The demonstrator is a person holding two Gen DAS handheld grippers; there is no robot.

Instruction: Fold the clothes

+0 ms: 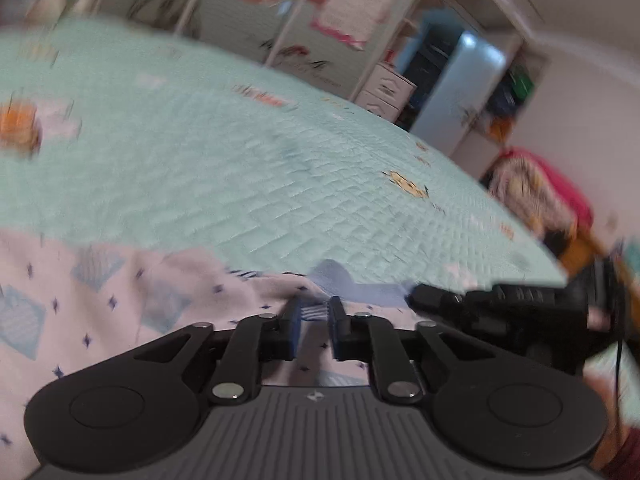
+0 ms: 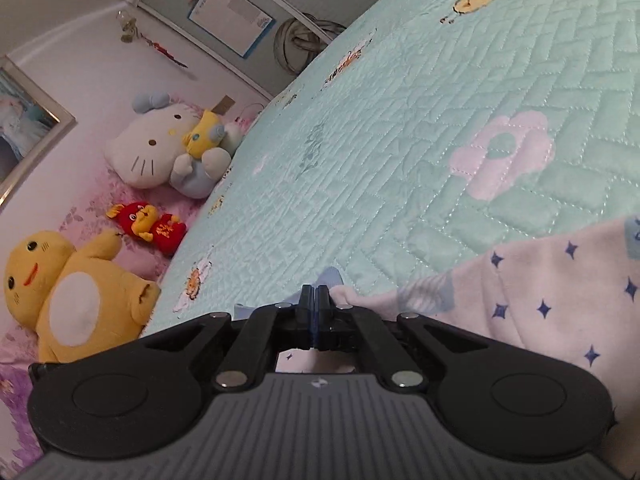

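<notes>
— What's nearest to you?

— The left gripper (image 1: pixel 313 307), low over the white garment (image 1: pixel 100 312) with the dark blue stars. Its jaws stand a little apart, with a ribbed, striped edge of cloth between the tips; the view is blurred, so I cannot tell whether they bite on it.

— And the other one?

— The right gripper (image 2: pixel 315 296) has its jaws pressed together on the pale blue edge (image 2: pixel 331 276) of the same garment (image 2: pixel 560 300). From the left side you can see the right gripper (image 1: pixel 424 294) just beside, its tip at that blue trim (image 1: pixel 360 288).

— Where does the garment lie?

— On the mint-green quilted bedspread (image 2: pixel 400 160), at the near edge, spreading out under both tools.

— Beyond that?

— Past the bed's side, a yellow plush toy (image 2: pixel 72 304), then a small red one (image 2: pixel 156 228), then a white cat plush (image 2: pixel 152 152) against the pink wall. Farther off, cupboard doors (image 1: pixel 344 4) with paper sheets stuck to them.
</notes>
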